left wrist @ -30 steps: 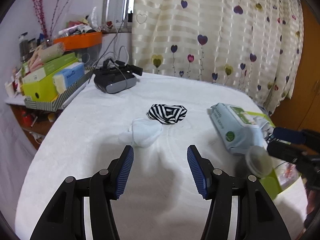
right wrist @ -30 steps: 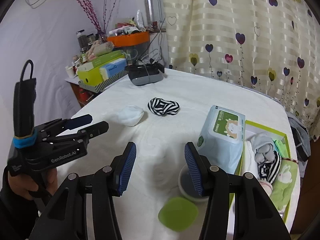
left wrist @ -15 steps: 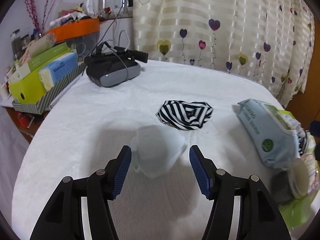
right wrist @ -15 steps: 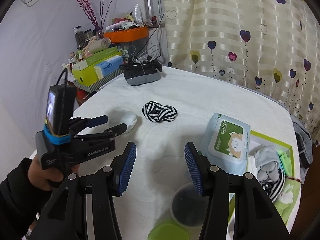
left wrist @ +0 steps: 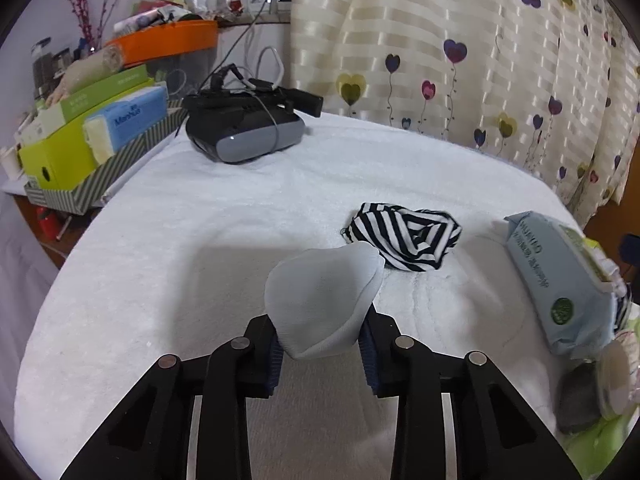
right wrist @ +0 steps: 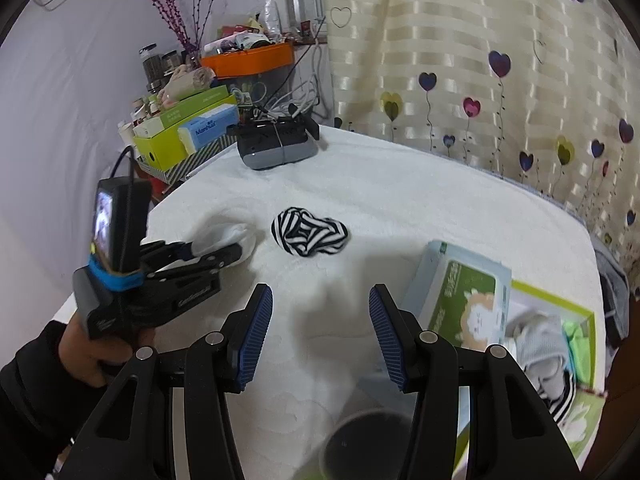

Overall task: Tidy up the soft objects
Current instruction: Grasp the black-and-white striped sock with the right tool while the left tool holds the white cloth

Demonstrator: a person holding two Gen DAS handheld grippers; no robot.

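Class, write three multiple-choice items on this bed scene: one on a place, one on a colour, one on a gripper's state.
1. Where is the headset?
A. far end of the bed
B. in the green box
C. on the wipes

2. The cloth beside the white sock is:
A. red
B. black-and-white striped
C. plain green

3. The left gripper is:
A. wide open
B. out of view
C. closed on the sock

Key: 1 A, it sits near the curtain; 2 B, the stripes show; 3 C, the pads pinch the sock.
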